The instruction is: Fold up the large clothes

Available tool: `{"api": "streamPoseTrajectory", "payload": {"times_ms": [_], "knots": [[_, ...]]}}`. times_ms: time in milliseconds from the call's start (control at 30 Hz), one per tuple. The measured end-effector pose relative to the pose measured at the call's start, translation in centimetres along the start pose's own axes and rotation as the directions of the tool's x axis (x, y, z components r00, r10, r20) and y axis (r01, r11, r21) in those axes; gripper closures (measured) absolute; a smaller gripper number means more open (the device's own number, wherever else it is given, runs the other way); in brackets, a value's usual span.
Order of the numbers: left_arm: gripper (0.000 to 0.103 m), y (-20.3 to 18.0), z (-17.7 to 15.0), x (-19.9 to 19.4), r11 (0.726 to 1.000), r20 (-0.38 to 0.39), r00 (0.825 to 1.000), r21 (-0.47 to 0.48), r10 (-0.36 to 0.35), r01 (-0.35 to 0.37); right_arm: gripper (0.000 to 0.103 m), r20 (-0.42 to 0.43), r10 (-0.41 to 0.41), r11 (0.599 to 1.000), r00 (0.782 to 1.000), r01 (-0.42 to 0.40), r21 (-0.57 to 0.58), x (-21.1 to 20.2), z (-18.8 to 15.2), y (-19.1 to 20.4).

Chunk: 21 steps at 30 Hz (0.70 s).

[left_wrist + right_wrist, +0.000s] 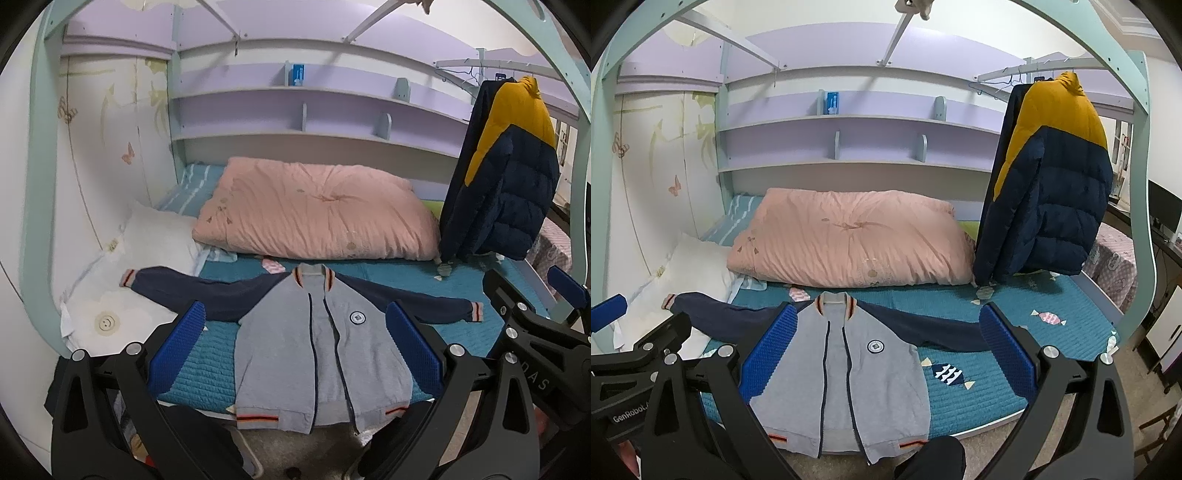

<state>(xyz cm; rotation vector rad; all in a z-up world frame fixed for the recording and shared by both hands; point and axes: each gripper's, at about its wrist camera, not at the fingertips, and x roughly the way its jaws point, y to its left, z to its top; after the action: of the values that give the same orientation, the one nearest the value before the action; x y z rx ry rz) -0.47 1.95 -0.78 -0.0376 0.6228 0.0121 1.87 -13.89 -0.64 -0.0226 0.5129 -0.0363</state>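
A grey jacket (317,347) with navy sleeves and striped cuffs lies flat, front up, zip open, sleeves spread, on the teal bedspread (207,365). Its hem hangs over the bed's front edge. It also shows in the right wrist view (849,376). My left gripper (295,347) is open and empty, held in front of the jacket's body. My right gripper (890,354) is open and empty, held over the jacket's right half. The right gripper also shows at the right edge of the left wrist view (535,306).
A pink folded duvet (314,214) lies behind the jacket. A white pillow (122,288) sits at the left. A navy and yellow puffer coat (506,177) hangs at the right. Lilac shelves (295,110) line the back wall. The bed frame post (40,206) stands left.
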Motion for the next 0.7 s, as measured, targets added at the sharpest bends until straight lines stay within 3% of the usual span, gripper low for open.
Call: {"api": "streamPoseTrajectory", "payload": {"times_ms": [233, 367, 567, 700], "knots": [[0.005, 1.9, 0.8, 4.0, 1.0, -0.055, 0.998, -0.022, 0.012, -0.013, 0.007, -0.05, -0.002, 1.0, 0.999, 0.001, -0.019, 3.5, 0.3, 1.9], [0.005, 3.6, 0.8, 7.4, 0.998, -0.115, 0.993, -0.042, 0.032, -0.037, 0.007, -0.128, -0.004, 0.998, 0.992, -0.003, -0.055, 7.1, 0.1, 3.9], [0.005, 7.2, 0.1, 13.3, 0.994, -0.225, 0.973, -0.089, 0.048, -0.07, 0.007, -0.256, 0.002, 0.994, 0.967, -0.03, -0.103, 13.3, -0.8, 7.5], [0.005, 10.5, -0.8, 18.1, 0.985, -0.312, 0.948, -0.133, 0.064, -0.11, 0.007, -0.322, 0.001, 0.989, 0.947, -0.049, -0.14, 17.3, -1.5, 10.6]]}}
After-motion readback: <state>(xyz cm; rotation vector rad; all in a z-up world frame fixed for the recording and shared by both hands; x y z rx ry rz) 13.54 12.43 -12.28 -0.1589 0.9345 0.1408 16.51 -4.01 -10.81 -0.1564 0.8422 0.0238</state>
